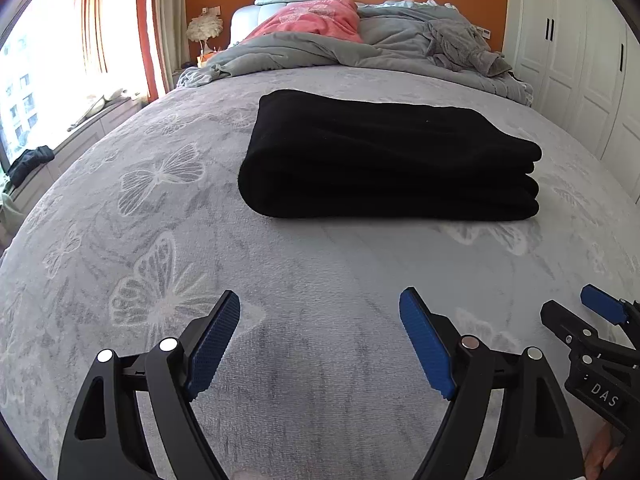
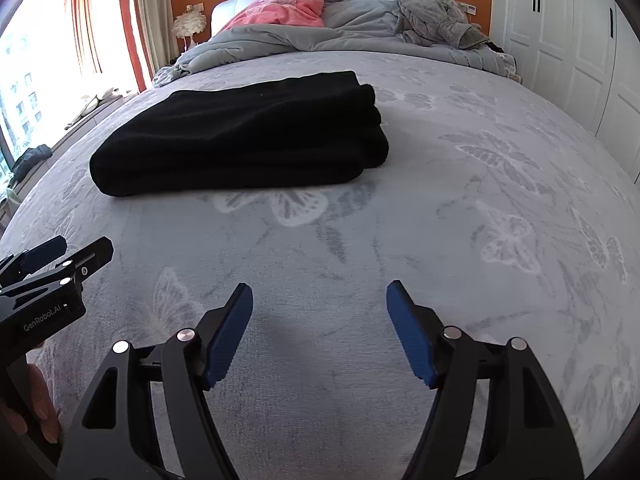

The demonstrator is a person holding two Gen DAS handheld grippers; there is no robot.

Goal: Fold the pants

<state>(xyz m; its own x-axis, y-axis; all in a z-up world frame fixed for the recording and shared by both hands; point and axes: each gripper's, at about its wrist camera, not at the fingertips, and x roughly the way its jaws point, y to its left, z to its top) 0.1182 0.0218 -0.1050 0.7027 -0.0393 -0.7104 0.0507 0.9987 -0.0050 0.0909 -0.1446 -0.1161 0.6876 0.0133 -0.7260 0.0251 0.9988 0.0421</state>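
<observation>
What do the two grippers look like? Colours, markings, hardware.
Both match: black plastic frames with triangular cutouts, silver round pivot pins, blue ribbed pads. Left gripper shows "GenRobot.AI" on its side in the right view; right gripper shows "DAS" in the left view. No cables visible.

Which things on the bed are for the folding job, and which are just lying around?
For the job:
- black pants, folded into a stack on the bed cover
- left gripper, open, holding nothing
- right gripper, open, holding nothing

Just lying about:
- pink pillow
- grey duvet, pushed up toward the headboard
- crumpled grey garment
- dark clothing on the window ledge
</observation>
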